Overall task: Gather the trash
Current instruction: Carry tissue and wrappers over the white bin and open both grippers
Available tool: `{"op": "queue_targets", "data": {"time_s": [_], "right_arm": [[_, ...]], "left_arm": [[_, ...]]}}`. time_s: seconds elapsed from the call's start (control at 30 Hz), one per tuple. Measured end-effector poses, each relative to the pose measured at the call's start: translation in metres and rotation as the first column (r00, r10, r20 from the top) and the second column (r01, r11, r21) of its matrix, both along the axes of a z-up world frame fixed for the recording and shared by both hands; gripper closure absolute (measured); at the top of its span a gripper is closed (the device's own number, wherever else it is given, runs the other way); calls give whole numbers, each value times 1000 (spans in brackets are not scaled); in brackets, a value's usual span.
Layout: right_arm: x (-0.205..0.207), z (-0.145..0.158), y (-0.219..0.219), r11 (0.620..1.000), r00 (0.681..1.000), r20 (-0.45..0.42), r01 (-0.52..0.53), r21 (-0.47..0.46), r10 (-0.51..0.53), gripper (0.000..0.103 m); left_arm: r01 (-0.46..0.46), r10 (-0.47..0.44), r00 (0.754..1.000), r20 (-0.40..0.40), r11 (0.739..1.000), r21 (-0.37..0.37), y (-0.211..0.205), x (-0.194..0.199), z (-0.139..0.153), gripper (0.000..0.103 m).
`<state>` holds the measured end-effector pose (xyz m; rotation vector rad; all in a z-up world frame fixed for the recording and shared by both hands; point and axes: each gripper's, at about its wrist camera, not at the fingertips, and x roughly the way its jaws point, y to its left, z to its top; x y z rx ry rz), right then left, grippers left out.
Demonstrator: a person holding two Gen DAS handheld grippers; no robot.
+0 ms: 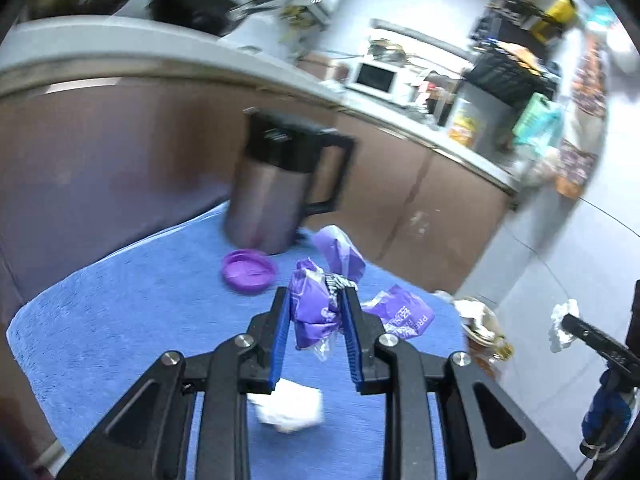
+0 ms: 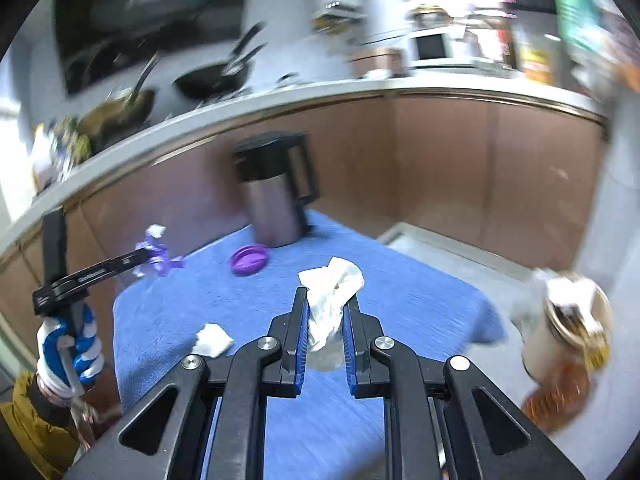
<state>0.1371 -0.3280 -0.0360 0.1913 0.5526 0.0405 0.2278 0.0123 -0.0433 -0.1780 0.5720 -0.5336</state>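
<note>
My left gripper (image 1: pixel 316 300) is shut on a crumpled purple wrapper (image 1: pixel 310 312), held above the blue-covered table (image 1: pixel 120 320). From the right wrist view, that left gripper (image 2: pixel 149 257) hangs off the table's left edge with the purple wrapper (image 2: pixel 156 254) in its tips. My right gripper (image 2: pixel 326 300) is shut on a crumpled white tissue (image 2: pixel 334 290), also lifted above the blue table (image 2: pixel 400 300). At the left wrist view's right edge, the right gripper (image 1: pixel 566 322) carries the white tissue (image 1: pixel 560 314). Another white tissue (image 1: pixel 290 406) (image 2: pixel 212 340) lies on the cloth.
A steel jug with a black handle (image 1: pixel 280 184) (image 2: pixel 276 196) stands at the table's far edge, and a purple lid (image 1: pixel 249 270) (image 2: pixel 249 259) lies in front of it. A bin holding trash (image 1: pixel 480 330) (image 2: pixel 568 332) stands on the floor to the table's right. Kitchen cabinets run behind.
</note>
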Motion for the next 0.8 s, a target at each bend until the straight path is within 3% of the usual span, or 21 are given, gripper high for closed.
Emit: {"op": "queue_targets", "data": {"time_s": [0.17, 0.3, 0.4, 0.53, 0.8], "right_arm": [[-71, -6, -59, 984, 984, 26, 176, 18, -176, 87], [-105, -36, -98, 946, 946, -16, 324, -10, -324, 86], [-120, -70, -131, 920, 921, -74, 387, 57, -383, 86], [-123, -107, -154, 890, 884, -143, 454, 40, -445, 86], [-131, -178, -196, 839, 835, -276, 525, 143, -475, 80]], "left_arm": [[147, -148, 988, 48, 989, 14, -58, -45, 27, 79], [279, -280, 960, 23, 959, 51, -120, -70, 24, 79], [384, -384, 923, -26, 915, 123, -184, -91, 5, 79], [490, -481, 872, -96, 856, 161, -249, -113, -23, 79], [625, -572, 778, -259, 748, 225, -348, -129, -91, 76]]}}
